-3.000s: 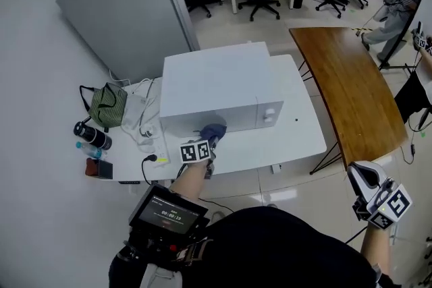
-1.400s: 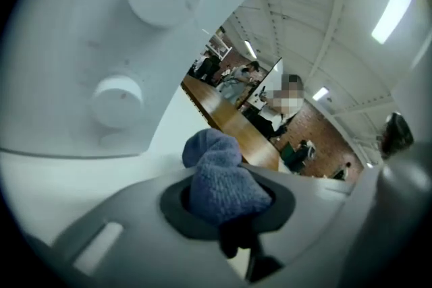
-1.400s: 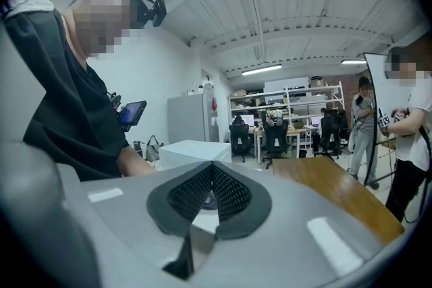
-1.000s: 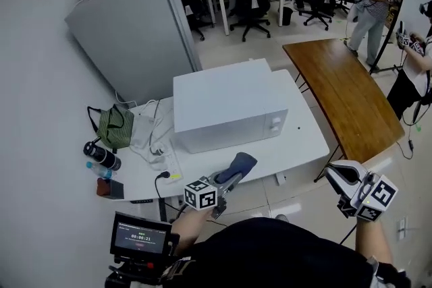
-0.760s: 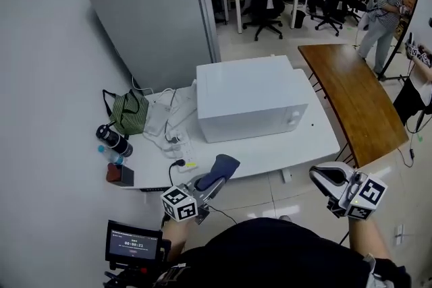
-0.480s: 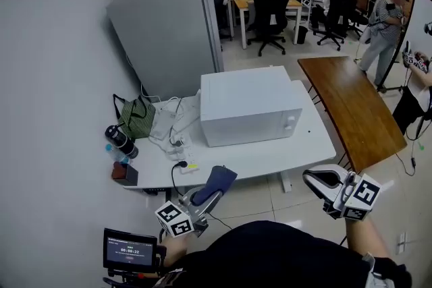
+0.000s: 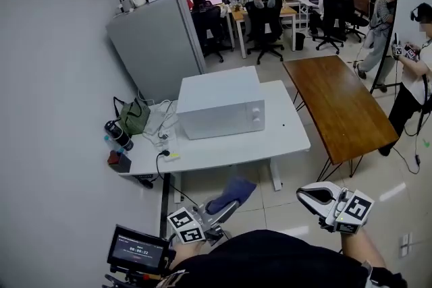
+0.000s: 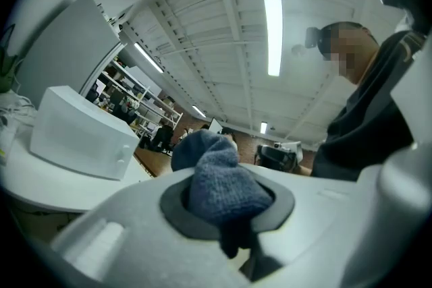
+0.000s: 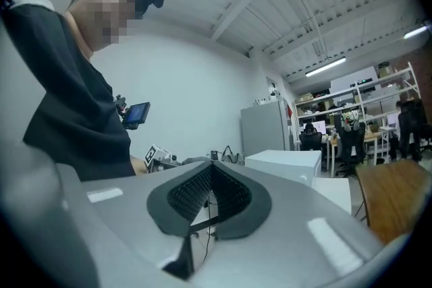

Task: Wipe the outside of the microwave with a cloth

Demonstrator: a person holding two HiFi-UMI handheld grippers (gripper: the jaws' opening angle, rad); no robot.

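Observation:
The white microwave [image 7: 219, 103] stands on a white table [image 7: 283, 138], well ahead of both grippers. My left gripper [image 7: 226, 204] is low in the head view, over the floor and short of the table, shut on a blue cloth [image 7: 234, 191]. In the left gripper view the cloth [image 8: 217, 180] bulges out of the jaws, with the microwave [image 8: 77, 135] small and far off at the left. My right gripper [image 7: 312, 197] hangs to the right over the floor, shut and holding nothing. The right gripper view shows the microwave [image 9: 285, 161] beyond the closed jaws.
A grey cabinet [image 7: 156, 44] stands behind the table, and a wooden table [image 7: 335, 104] to its right. A green bag [image 7: 134, 117], a dark bottle [image 7: 115, 132] and cables lie on the white table's left end. Office chairs and people are farther back and right.
The left gripper has come away from the microwave's front with the cloth still in it. The person has stepped back, so table and microwave now lie farther off. The right gripper stays shut.

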